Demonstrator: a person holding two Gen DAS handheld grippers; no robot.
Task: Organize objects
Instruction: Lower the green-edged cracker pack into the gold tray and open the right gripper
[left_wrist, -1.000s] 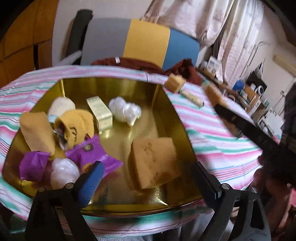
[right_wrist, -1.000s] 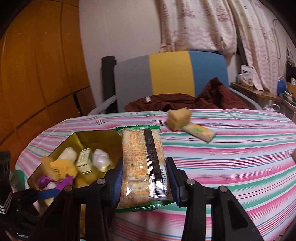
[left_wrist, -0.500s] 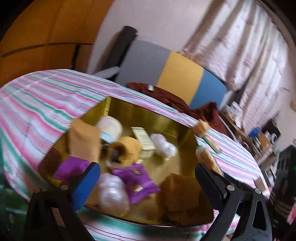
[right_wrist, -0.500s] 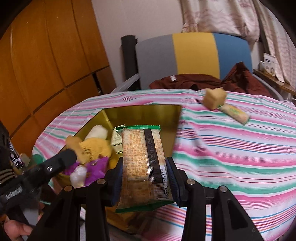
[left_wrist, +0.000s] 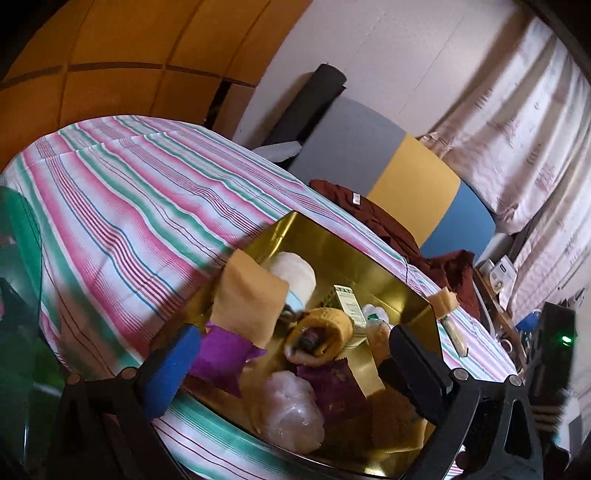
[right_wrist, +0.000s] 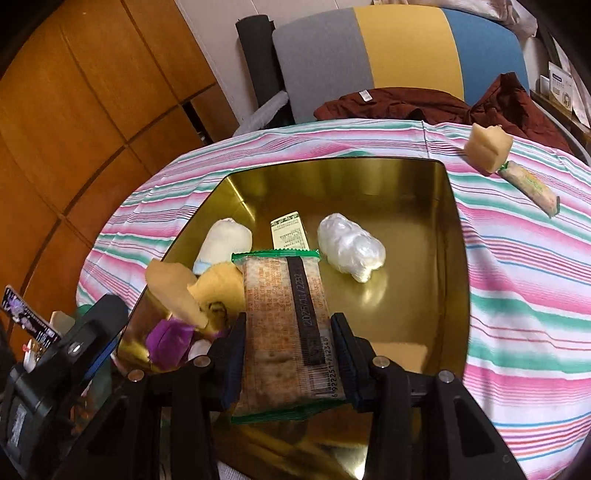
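1. The left gripper (left_wrist: 291, 365) hangs over the near edge of a gold tray (left_wrist: 343, 243), its jaws spread wide with nothing between them.
2. One finger carries a blue pad (left_wrist: 173, 369); the other is black.
3. The tray sits on a striped tablecloth (left_wrist: 122, 221) and holds a tan pouch (left_wrist: 251, 295), a white roll (left_wrist: 295, 273), a small green-and-white box (left_wrist: 347, 306), purple wrappers (left_wrist: 221, 350) and a clear plastic bundle (left_wrist: 291, 410).
4. Beyond the tray, a tan block (left_wrist: 445, 301) and a slim packet (left_wrist: 456, 334) lie on the cloth.
5. A dark red garment (left_wrist: 388, 225) lies on a grey, yellow and blue chair (left_wrist: 406, 173).
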